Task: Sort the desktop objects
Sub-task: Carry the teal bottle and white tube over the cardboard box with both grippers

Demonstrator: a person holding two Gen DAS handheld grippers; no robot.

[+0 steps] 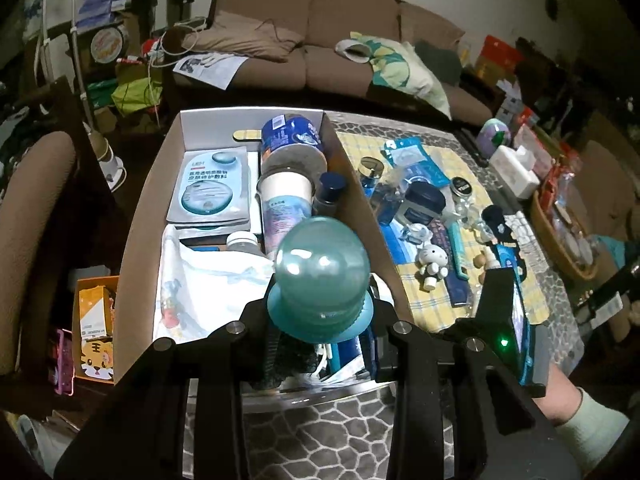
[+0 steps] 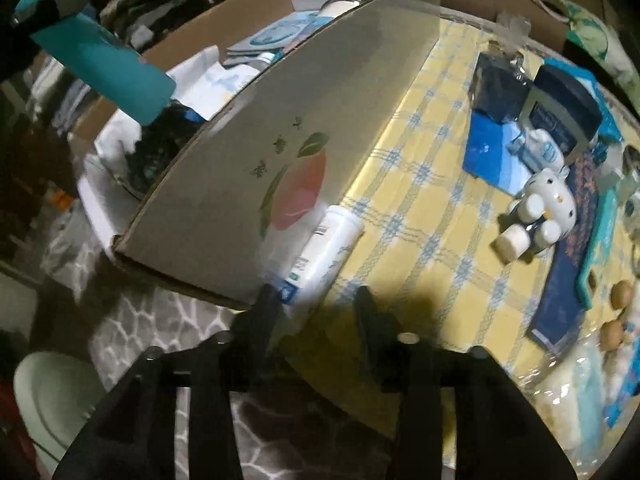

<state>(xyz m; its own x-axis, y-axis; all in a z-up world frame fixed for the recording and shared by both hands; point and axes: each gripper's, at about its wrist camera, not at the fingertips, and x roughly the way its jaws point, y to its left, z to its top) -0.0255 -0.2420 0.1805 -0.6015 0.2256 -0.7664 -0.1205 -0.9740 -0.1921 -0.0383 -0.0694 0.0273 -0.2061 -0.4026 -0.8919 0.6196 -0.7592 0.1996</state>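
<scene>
while the left tool (image 1: 320, 320) grips a teal-capped bottle (image 1: 322, 280) hiding its fingertips, the right tool (image 2: 316, 312) gapes empty.

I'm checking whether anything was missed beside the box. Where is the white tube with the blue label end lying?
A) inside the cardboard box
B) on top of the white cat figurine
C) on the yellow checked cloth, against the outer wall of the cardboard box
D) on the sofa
C: the white tube lies on the yellow checked cloth along the outer wall of the cardboard box.
</scene>
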